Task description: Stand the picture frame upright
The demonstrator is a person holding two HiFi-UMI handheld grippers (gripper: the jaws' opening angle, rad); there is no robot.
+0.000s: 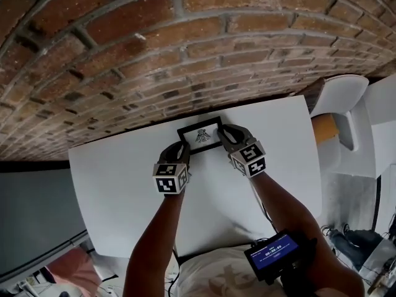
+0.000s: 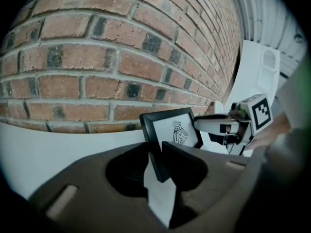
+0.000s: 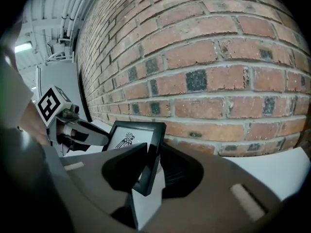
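Noted picture frame [image 1: 200, 135] near upright at far edge of bench [image 1: 124, 184], close to brick wall [image 1: 124, 54], left claw [image 2: 158, 165] clamped on its left side, right claw [image 3: 145, 174] clamped on its right side.

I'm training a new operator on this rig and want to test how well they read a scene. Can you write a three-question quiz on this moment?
1. True or false: the picture frame lies face down on the white table.
2. What sits between the jaws of the left gripper? A) nothing B) an edge of the picture frame C) a cloth
3. Fill in the blank: right behind the frame rises a ___ wall.

Key
1. False: the frame is raised and its drawing faces the person.
2. B
3. brick
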